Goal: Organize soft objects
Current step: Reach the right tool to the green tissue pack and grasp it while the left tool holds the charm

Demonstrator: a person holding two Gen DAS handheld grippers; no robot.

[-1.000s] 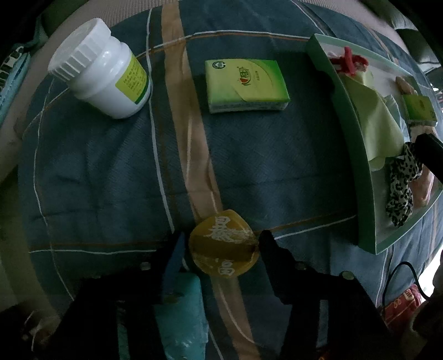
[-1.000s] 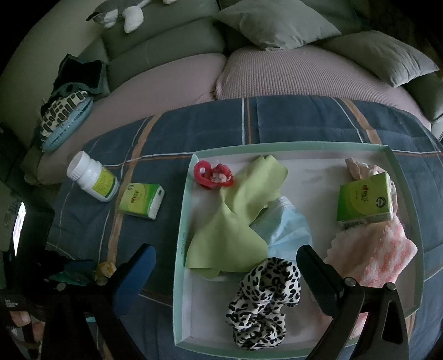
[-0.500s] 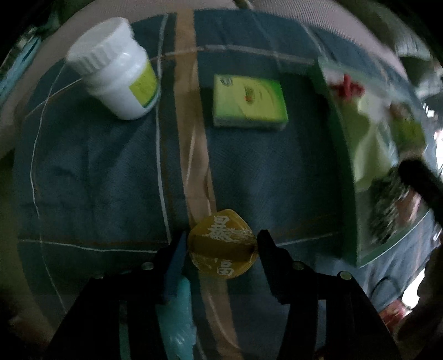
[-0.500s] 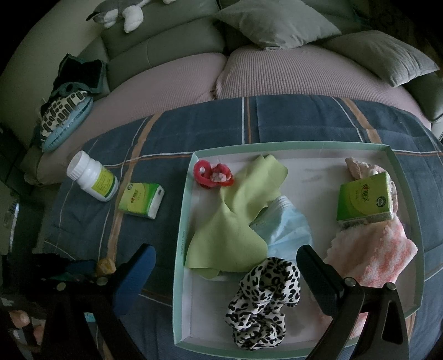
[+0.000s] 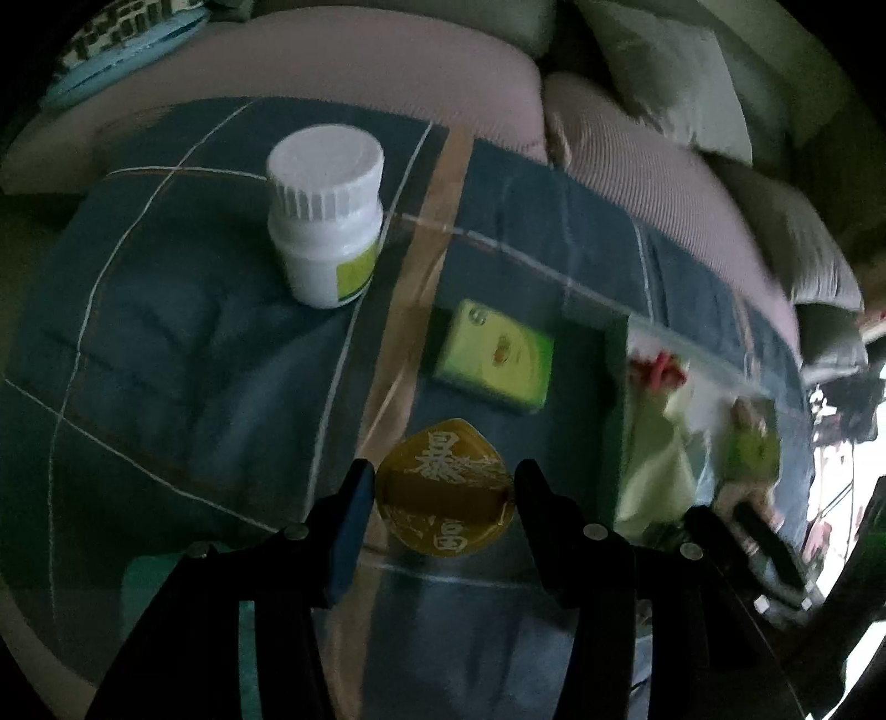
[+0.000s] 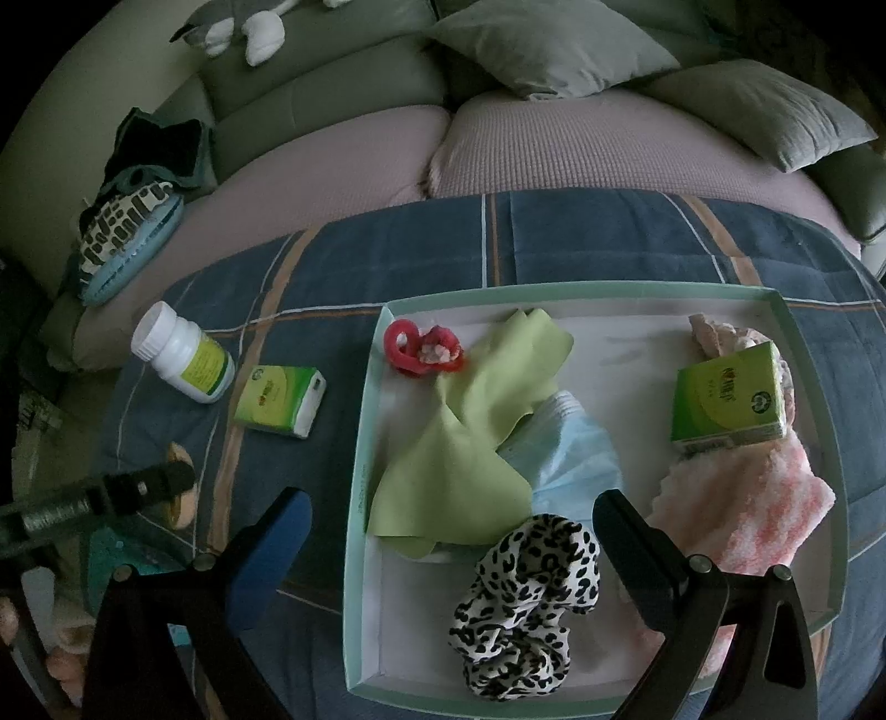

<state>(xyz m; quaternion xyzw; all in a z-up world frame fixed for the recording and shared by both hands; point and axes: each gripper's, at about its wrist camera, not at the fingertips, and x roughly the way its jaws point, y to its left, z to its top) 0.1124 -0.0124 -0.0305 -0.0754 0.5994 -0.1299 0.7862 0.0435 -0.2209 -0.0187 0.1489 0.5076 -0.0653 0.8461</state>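
Note:
My left gripper (image 5: pixel 444 477) is shut on a flat amber-yellow pouch (image 5: pixel 443 501) printed with white characters and holds it above the blue plaid blanket (image 5: pixel 194 354). Beyond it lie a green tissue pack (image 5: pixel 495 357) and a white pill bottle (image 5: pixel 326 221). My right gripper (image 6: pixel 451 501) hangs open over the pale green tray (image 6: pixel 360 471), with nothing between its fingers. The tray holds a leopard-print scrunchie (image 6: pixel 526 603), a green cloth (image 6: pixel 470 432), a blue face mask (image 6: pixel 570 459), a red ring (image 6: pixel 421 351), another tissue pack (image 6: pixel 725 393) and a pink fluffy cloth (image 6: pixel 742 509).
The blanket lies over a pinkish sofa seat (image 6: pixel 554 149) with grey cushions (image 6: pixel 554 44) behind. A patterned bag (image 6: pixel 122 243) sits at the far left. The tray's near rim (image 5: pixel 617 354) stands just right of the left gripper. Bare blanket lies left of the tray.
My left gripper has risen and rolled with the yellow pouch still between its fingers, so its view now reaches the sofa. The right gripper and the tray's contents have not moved.

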